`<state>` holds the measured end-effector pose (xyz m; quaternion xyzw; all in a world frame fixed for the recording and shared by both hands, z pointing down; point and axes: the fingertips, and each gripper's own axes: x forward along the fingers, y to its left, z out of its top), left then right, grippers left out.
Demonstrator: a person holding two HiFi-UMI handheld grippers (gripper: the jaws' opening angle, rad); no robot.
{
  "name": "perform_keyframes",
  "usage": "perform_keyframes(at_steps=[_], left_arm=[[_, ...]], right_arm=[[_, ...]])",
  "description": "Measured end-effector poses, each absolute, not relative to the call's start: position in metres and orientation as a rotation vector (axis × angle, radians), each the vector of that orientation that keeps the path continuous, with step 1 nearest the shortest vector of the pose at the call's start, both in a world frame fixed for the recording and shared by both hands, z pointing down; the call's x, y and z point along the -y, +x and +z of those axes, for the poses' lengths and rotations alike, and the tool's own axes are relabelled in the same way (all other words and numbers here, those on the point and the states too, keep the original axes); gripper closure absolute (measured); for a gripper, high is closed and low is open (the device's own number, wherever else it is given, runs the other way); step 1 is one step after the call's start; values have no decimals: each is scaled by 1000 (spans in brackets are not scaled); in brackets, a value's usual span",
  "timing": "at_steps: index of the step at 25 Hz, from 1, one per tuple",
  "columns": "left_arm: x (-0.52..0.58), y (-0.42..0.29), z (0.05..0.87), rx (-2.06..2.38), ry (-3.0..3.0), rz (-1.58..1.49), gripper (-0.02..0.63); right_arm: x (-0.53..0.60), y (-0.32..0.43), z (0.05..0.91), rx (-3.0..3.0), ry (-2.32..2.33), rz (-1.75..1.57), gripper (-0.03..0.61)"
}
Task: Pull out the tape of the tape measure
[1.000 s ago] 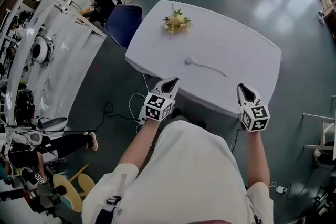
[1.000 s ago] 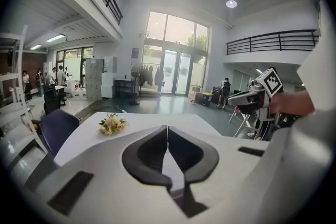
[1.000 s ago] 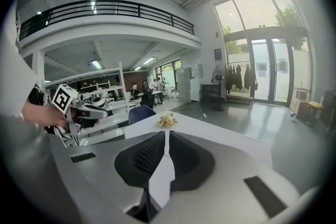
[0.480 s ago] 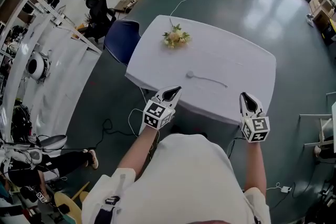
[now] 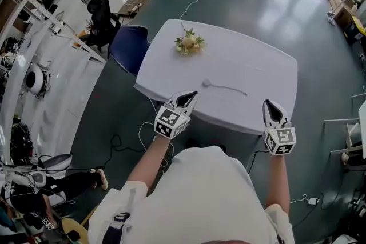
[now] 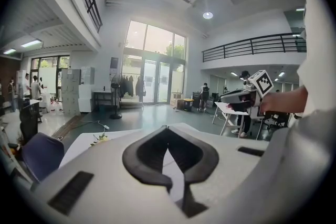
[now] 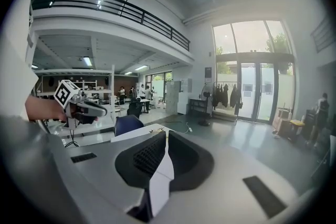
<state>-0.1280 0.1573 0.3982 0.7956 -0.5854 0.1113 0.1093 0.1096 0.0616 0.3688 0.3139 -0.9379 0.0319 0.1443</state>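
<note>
The tape measure [image 5: 206, 83] is a small round white case on the white table [image 5: 263, 66], with a thin tape [image 5: 230, 89] running from it to the right. Both grippers hover at the table's near edge, short of the case and apart from it. My left gripper [image 5: 192, 94] is shut, its tips meeting with nothing between them [image 6: 168, 128]. My right gripper [image 5: 267, 103] is closing its jaws, the tips touching and empty [image 7: 166, 134]. Each gripper shows in the other's view, the right gripper [image 6: 251, 95] and the left gripper [image 7: 79, 103].
A small bunch of flowers [image 5: 190, 43] lies at the table's far side. A blue chair [image 5: 130, 46] stands at its left end. A white cable [image 5: 191, 0] runs over the grey floor beyond. A cluttered stand [image 5: 34, 71] is at the far left.
Both grippers have stayed near the table's front edge, the left one rising slightly. The head view has drifted, so the table sits a little higher in the picture.
</note>
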Motion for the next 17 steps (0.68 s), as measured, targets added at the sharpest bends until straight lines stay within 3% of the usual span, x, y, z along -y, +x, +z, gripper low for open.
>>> perform_keyframes(at_steps=[17], left_arm=[[-156,-136,405,1721,2318,300,604]], right_arm=[[-58,105,371,2718,904,143,538]])
